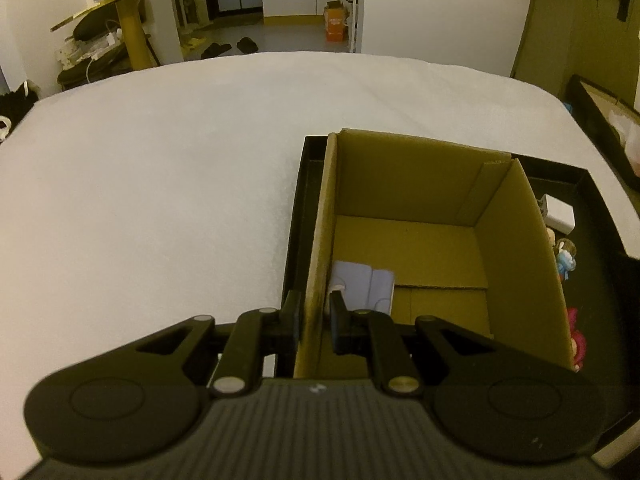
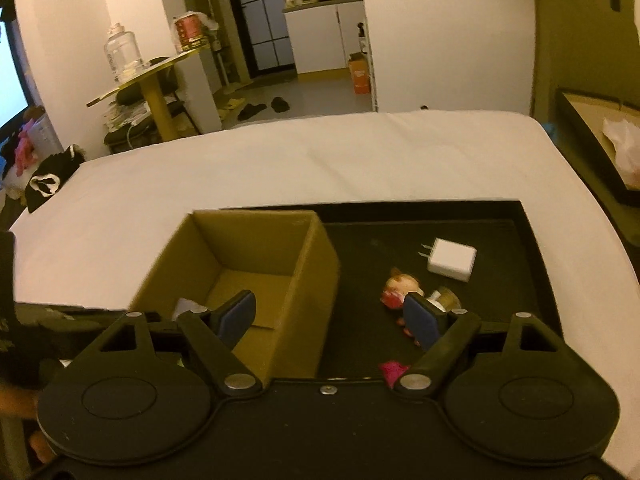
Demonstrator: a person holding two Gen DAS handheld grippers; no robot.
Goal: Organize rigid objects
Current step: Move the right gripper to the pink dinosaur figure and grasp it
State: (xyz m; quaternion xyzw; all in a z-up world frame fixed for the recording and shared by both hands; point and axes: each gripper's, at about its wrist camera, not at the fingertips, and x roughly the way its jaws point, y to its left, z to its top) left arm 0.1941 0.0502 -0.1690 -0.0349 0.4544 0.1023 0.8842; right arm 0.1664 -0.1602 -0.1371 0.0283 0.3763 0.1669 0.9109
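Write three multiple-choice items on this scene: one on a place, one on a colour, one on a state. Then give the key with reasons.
1. Where does the cardboard box stand?
A. in the black tray
B. on the floor
C. on the side table

2. What colour is the charger?
A. red
B. white
C. blue

3. How is the left gripper?
A. wide open, empty
B. shut on the box's wall
C. shut on a figurine

Key: A, the tray's rim surrounds the box; B, the plug block is white; B, both pads press the cardboard wall.
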